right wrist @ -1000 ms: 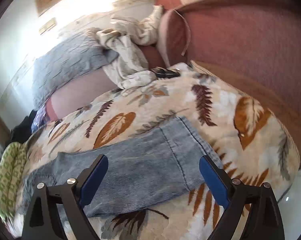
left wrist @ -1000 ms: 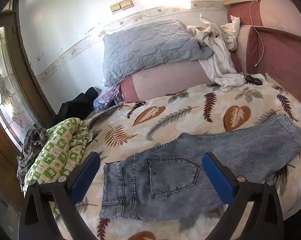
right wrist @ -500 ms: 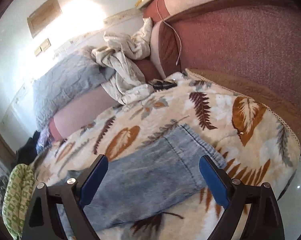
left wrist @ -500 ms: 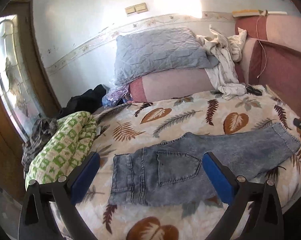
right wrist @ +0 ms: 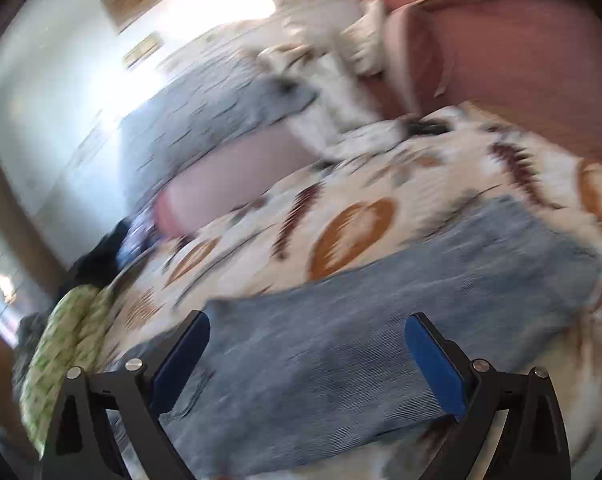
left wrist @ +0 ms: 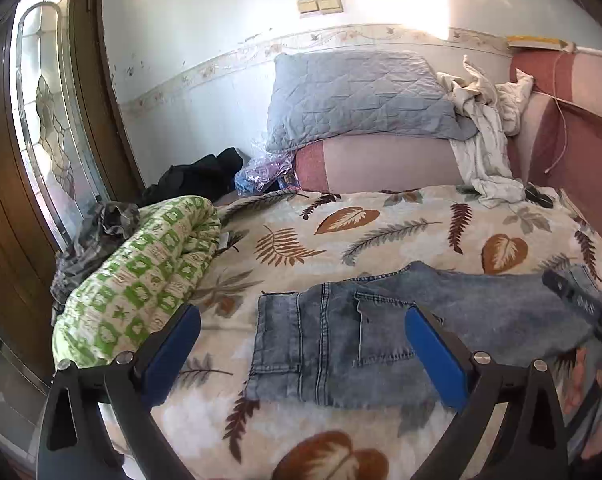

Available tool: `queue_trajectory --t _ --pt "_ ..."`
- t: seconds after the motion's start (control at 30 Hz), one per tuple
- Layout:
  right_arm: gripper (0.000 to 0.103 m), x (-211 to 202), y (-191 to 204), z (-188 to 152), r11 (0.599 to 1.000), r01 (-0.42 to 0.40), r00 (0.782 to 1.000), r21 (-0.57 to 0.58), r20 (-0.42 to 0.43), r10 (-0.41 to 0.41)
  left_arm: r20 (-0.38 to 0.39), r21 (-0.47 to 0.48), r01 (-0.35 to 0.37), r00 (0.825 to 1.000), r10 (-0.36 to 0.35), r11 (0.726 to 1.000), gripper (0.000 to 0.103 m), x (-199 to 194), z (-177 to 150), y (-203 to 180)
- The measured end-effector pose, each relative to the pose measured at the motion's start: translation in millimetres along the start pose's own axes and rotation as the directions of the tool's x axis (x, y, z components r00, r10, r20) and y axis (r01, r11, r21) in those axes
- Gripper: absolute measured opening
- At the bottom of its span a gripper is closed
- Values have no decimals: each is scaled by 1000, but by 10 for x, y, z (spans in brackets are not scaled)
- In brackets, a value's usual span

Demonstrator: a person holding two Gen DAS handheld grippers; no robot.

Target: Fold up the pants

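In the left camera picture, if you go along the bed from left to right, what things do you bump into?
Green patterned quilt roll → jeans waistband → back pocket → jeans leg → the other tool at the right edge.

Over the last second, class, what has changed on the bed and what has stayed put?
Both tongs drew back from the jeans, so more bedspread shows; the right tongs are swinging sideways and opening wider. Nothing was gripped or released. The jeans lie flat, unmoved; pillow and green quilt unchanged.
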State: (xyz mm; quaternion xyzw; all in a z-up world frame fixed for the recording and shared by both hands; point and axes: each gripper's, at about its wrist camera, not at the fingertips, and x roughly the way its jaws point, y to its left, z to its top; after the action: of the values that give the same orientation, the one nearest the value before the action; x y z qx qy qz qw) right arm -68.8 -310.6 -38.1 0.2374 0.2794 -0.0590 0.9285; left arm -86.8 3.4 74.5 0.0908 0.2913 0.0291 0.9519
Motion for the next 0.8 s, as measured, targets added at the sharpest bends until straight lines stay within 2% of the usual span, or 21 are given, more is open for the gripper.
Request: queue_trajectory --t 0.07,0.27,0.5,0.8 --pt "100 -48 41 -2 999 24 999 -35 32 -23 -9 -4 16 1000 -16 1000 102 126 27 -48" --pt "100 -105 49 -15 999 29 998 -31 63 -27 -17 23 52 999 -51 998 102 323 10 -197" --pt "100 -207 17 -6 991 87 995 -101 60 -82 -47 3 97 994 -96 995 102 569 28 -285" --pt "100 -577 -517 -85 978 204 977 -51 80 -200 -57 29 151 987 -149 988 102 757 93 -634"
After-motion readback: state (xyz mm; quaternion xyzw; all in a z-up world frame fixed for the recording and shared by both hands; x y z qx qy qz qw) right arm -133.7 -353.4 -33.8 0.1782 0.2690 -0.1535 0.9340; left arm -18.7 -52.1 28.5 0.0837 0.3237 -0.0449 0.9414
